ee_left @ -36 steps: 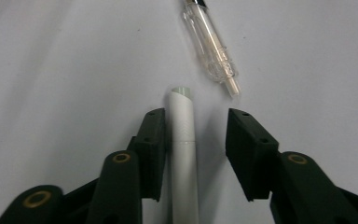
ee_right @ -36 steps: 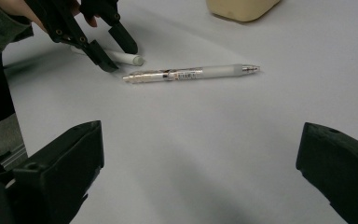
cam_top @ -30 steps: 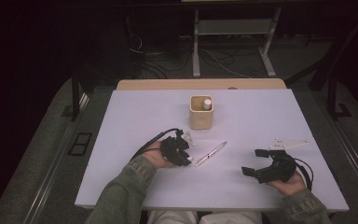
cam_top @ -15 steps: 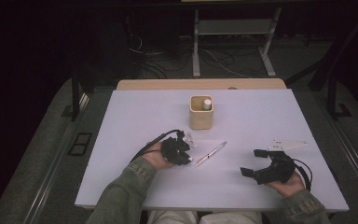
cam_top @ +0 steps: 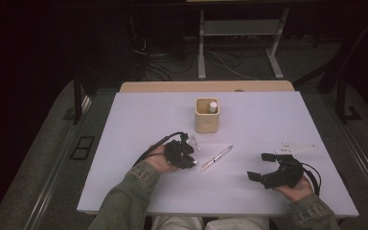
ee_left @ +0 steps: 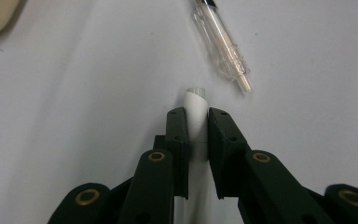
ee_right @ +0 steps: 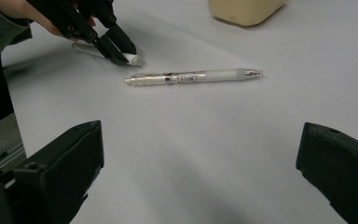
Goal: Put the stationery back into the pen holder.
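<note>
Left tongs (ee_left: 196,122) pinched on a slim white tube (ee_left: 196,105), its pale end poking out just past the tips. Jaws have just been closing, with the tube between them. In the high view my left tongs (cam_top: 188,152) sit left of centre on the table (cam_top: 139,115), low against the surface, cable looping back to the near left.

Clear pen (cam_top: 216,158) lies just right of the held tube, apart from it, slanting near-left to far-right. From the right gripper view, the pen (ee_right: 193,76) lies flat, untouched.

Right tongs (cam_top: 259,166) gape wide at the near right, nothing between the jaws, pointing left toward the pen.

Beige cup (cam_top: 206,115) stands farther back at centre, a small white-capped item inside.
</note>
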